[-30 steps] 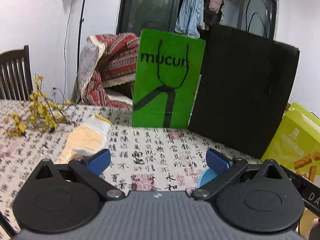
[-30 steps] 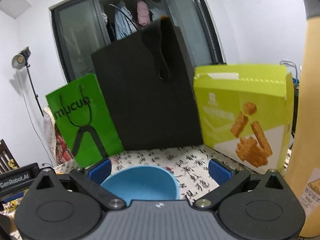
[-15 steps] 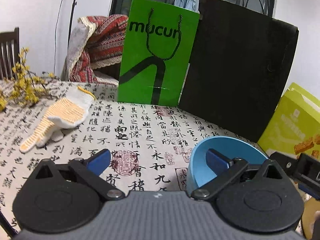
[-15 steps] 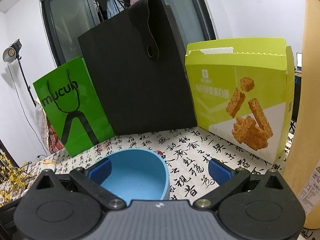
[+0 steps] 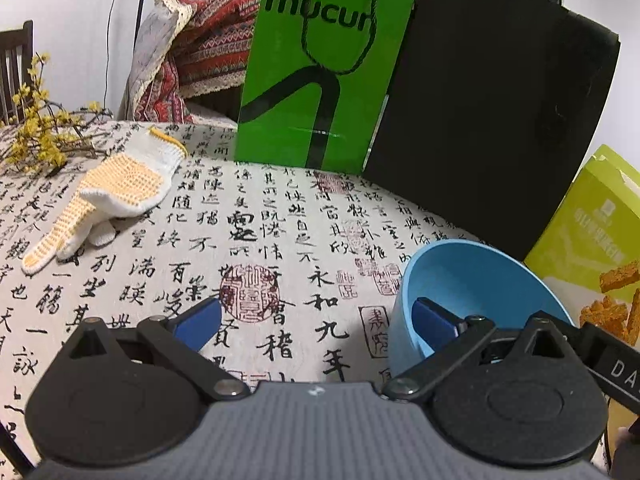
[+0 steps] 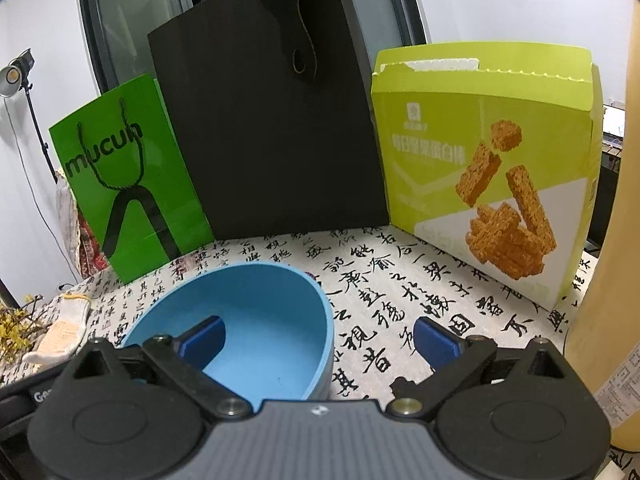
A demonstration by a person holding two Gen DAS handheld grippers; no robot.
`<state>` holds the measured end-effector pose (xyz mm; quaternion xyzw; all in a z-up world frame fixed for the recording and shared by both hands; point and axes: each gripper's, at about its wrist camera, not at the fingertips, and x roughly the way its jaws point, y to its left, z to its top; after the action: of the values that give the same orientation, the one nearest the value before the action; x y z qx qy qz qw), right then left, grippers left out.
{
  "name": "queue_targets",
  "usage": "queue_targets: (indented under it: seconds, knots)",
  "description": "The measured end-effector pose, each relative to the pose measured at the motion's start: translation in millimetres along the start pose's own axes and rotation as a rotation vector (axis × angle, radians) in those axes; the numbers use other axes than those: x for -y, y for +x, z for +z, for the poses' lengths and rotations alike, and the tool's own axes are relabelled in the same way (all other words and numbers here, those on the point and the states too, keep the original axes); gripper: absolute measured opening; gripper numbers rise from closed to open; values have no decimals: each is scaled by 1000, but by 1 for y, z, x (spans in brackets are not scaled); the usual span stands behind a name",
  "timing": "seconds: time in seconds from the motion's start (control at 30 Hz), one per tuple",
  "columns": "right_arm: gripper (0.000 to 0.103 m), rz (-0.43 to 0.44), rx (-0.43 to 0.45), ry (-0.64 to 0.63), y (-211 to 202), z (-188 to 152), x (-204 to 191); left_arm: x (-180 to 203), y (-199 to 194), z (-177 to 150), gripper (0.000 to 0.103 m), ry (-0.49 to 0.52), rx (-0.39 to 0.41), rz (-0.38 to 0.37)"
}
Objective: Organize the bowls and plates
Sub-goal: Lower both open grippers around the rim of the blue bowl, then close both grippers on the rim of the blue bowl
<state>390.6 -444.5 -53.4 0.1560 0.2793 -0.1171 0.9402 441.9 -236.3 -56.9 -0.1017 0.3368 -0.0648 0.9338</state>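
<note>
**Blue bowl between two open grippers on calligraphy cloth**

While both grippers sit low over the surface (image 5: pixel 280 216), neither one grips anything. The left gripper (image 5: pixel 316 322) has its fingers spread wide: the left finger (image 5: pixel 199 323) stands over bare cloth, and the right finger (image 5: pixel 434 320) appears in front of the bowl's near wall and interior — contact cannot be confirmed from this view. The right gripper (image 6: pixel 318 336) is likewise wide open; its left finger (image 6: pixel 202 338) overlaps the bowl's opening, its right finger (image 6: pixel 436 340) stands over the cloth beside the bowl.

The blue bowl (image 5: pixel 472 292) rests on the surface, tilted so that its opening faces the cameras; in the right wrist view the blue bowl (image 6: pixel 256 320) occupies the lower left centre. No plates are visible in either view.

Other items noted:
- A green paper bag (image 5: pixel 324 68) printed "mucun" stands upright at the back of the surface, with a black bag (image 5: pixel 492 120) just beside it.
- A yellow-green snack box (image 6: pixel 484 160) stands upright to the right of the black bag.
- A white and yellow work glove (image 5: pixel 116 192) lies flat on the cloth, well apart from the bowl.
- Yellow flowering twigs (image 5: pixel 40 136) lie at the far left edge.
- A patterned red blanket (image 5: pixel 200 48) is draped behind the surface.
</note>
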Motion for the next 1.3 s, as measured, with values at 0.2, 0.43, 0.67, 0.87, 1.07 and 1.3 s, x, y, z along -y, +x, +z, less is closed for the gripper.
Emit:
queue_targets:
  seconds: [0.2, 0.43, 0.67, 0.87, 1.07, 1.3]
  knots:
    - [87, 19, -31, 8, 6, -2, 0, 2, 1, -1, 103, 13, -3, -7]
    - [62, 59, -62, 19, 10, -3, -1, 8, 0, -3, 100, 50, -3, -31]
    - [53, 68, -130, 40, 19, -6, 1, 9, 3, -4, 87, 62, -36, -45]
    - [38, 80, -220, 59, 29, -13, -2, 12, 8, -7, 65, 76, -97, -103]
    - [25, 67, -227, 51, 27, -16, -7, 13, 13, -11, 34, 78, -144, -140]
    - [20, 76, -220, 67, 26, -15, -5, 18, 11, -13, 17, 114, -136, -164]
